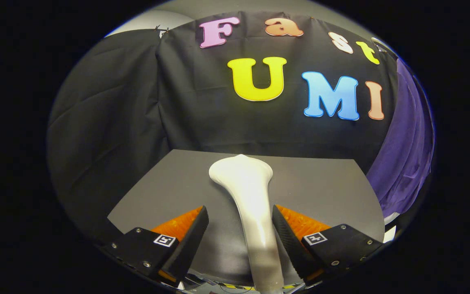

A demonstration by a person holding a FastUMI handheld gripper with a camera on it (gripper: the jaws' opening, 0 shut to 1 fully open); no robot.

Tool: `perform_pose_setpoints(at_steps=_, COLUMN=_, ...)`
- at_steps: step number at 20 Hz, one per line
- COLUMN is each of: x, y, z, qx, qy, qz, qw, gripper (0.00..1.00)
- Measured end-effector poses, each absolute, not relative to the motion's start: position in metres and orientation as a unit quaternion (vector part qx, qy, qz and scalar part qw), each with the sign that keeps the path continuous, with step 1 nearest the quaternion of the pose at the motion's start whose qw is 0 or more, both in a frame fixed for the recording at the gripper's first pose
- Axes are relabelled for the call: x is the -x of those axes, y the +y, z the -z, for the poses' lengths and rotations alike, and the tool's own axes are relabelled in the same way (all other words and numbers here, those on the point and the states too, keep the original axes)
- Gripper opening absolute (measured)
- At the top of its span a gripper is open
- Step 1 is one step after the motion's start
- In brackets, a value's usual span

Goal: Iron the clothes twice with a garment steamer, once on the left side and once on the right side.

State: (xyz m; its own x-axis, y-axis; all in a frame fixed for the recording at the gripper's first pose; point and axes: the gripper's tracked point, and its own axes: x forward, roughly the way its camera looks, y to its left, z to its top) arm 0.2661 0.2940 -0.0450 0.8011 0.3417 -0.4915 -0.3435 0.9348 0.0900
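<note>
Tongs (pixel 240 228) spread open; glossy white plastic garment steamer (pixel 248 192) between fingers, right finger maybe touching handle; purple cloth (pixel 406 163) at 3 o'clock.

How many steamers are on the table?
1. The white garment steamer lies on the grey table, its handle between the open claw's fingers, touching one of them, its head just ahead. The purple cloth may hide others.

We saw dim, even light from above, with glare along the steamer's (pixel 255 196) white handle. Nearest the fingers (pixel 186 241) the handle blurred. Beyond the steamer, the grey table (pixel 320 183) bowed with fisheye distortion.
</note>
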Motion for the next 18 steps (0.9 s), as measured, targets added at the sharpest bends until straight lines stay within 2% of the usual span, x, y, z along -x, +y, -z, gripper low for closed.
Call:
perform_pose_setpoints(at_steps=5, x=-0.265, y=0.283, z=0.064, qx=-0.021, qy=0.293, qz=-0.174, qw=0.940, gripper=0.96)
perform_pose_setpoints(at_steps=8, x=-0.264, y=0.282, z=0.067, qx=-0.029, qy=0.300, qz=-0.183, qw=0.936, gripper=0.91)
perform_pose_setpoints(at_steps=10, x=-0.267, y=0.276, z=0.066, qx=-0.031, qy=0.300, qz=-0.184, qw=0.936, gripper=0.84)
perform_pose_setpoints(at_steps=13, x=-0.271, y=0.273, z=0.066, qx=-0.048, qy=0.292, qz=-0.189, qw=0.936, gripper=0.61)
perform_pose_setpoints(at_steps=14, x=-0.271, y=0.273, z=0.067, qx=-0.054, qy=0.292, qz=-0.190, qw=0.936, gripper=0.58)
perform_pose_setpoints(at_steps=16, x=-0.272, y=0.271, z=0.066, qx=-0.063, qy=0.287, qz=-0.191, qw=0.936, gripper=0.45)
perform_pose_setpoints(at_steps=18, x=-0.271, y=0.273, z=0.066, qx=-0.057, qy=0.284, qz=-0.190, qw=0.938, gripper=0.41)
